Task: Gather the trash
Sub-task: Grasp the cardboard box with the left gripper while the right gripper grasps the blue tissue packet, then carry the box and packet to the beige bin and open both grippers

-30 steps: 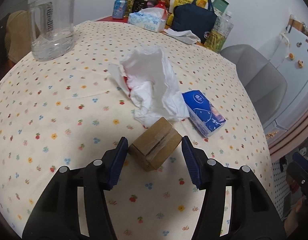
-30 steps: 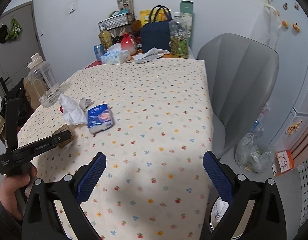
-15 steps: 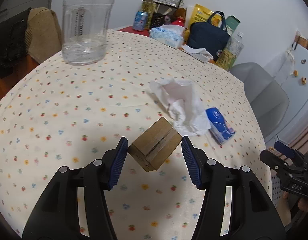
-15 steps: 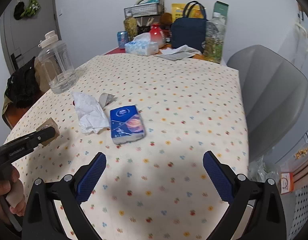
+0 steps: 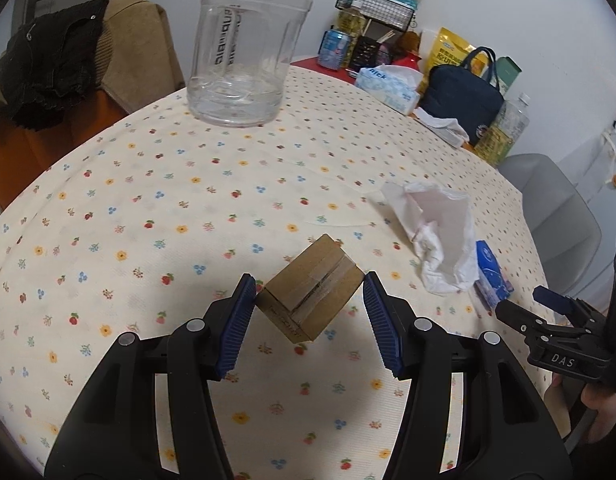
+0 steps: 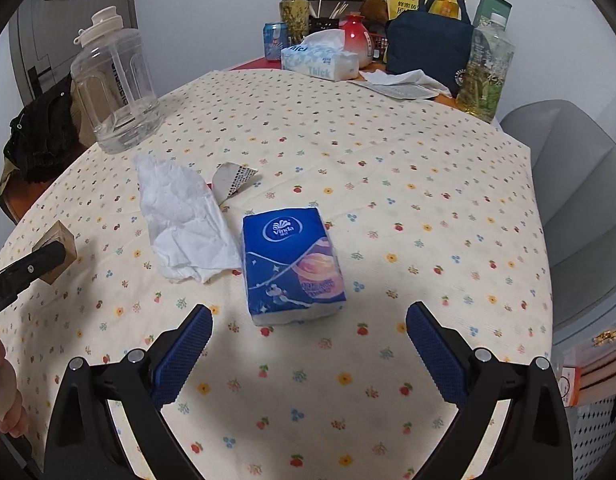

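Left gripper (image 5: pixel 310 300) clenched on a small cardboard box (image 5: pixel 311 293), blue pads pressing its two opposite corners, box tilted on edge and lifted clear of the floral tablecloth (image 5: pixel 148 208), at lower centre of the left wrist view. Same box (image 6: pixel 56 251) at the left edge of the right wrist view, pinched at the tip of the left gripper (image 6: pixel 48 258), above the cloth.

Right gripper (image 6: pixel 308 332) released, jaws spread wide with nothing between the pads, hovering over the cloth at bottom centre of its own view. Just above the gap, a blue tissue pack (image 6: pixel 292 266) lying flat. Touching the pack's left side, a crumpled white tissue (image 6: pixel 184 220); just beyond it, toward upper centre, a torn silvery wrapper scrap (image 6: pixel 232 178).

In the left wrist view, crumpled tissue (image 5: pixel 440 236) at centre right, blue pack (image 5: pixel 492 276) beside it on the right, and the right gripper (image 5: pixel 548 312) entering from the right edge.

Clear water jug (image 5: pixel 248 44) upright at top centre. Tissue box (image 6: pixel 320 60) and navy bag (image 6: pixel 428 44) at the far end of the table, upper centre to upper right in the right wrist view. Grey chair (image 6: pixel 576 200) at the right edge.
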Tool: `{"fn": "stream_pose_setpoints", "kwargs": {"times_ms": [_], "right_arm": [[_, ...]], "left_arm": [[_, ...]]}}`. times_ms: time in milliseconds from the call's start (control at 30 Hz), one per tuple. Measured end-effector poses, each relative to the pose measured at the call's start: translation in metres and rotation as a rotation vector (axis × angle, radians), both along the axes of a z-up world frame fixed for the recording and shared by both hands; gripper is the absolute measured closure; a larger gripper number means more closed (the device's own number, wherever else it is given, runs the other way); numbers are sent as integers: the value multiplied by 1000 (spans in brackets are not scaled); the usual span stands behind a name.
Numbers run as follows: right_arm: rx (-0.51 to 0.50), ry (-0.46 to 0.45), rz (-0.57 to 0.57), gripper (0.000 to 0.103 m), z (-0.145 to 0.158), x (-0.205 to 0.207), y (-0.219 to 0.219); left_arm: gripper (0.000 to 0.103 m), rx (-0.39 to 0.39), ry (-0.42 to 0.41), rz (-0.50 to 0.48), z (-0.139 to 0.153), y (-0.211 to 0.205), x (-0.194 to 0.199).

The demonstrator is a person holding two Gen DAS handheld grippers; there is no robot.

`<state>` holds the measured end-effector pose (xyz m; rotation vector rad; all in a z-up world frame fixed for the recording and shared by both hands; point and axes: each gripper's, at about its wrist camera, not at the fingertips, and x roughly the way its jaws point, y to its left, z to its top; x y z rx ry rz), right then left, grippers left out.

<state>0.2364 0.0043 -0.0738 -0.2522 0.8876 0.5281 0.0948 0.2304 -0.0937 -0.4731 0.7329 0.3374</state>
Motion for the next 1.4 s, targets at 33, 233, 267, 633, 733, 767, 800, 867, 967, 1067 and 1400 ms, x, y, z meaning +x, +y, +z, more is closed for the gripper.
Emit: {"fn": "stream_pose_setpoints", "kwargs": {"times_ms": [33, 233, 267, 633, 733, 767, 800, 867, 967, 1067, 1400], "right_arm": [[-5, -1, 5, 8, -1, 1, 3], [-30, -2, 20, 13, -9, 8, 16], [-29, 6, 29, 30, -11, 9, 17], [11, 51, 55, 62, -12, -6, -4], [34, 51, 35, 62, -10, -11, -19], [46, 54, 21, 62, -9, -14, -27], [55, 56, 13, 62, -9, -16, -32], [74, 60, -8, 62, -8, -21, -45], [103, 56, -29, 61, -3, -31, -63], [128, 48, -51, 61, 2, -40, -80], [204, 37, -181, 60, 7, -64, -155]], "left_arm": [[47, -2, 2, 4, -1, 2, 0], [47, -8, 8, 3, -4, 2, 1], [47, -7, 7, 1, -3, 1, 2], [47, 4, 0, -37, 1, -17, 5], [47, 9, -3, -53, 4, -25, 7], [47, 9, -4, -57, 5, -27, 7], [47, 10, -6, -64, 6, -30, 8], [47, 12, -8, -76, 7, -35, 9], [47, 17, -11, -104, 10, -48, 12], [47, 21, -14, -129, 13, -60, 14], [47, 43, -18, -252, 21, -116, 30]]}}
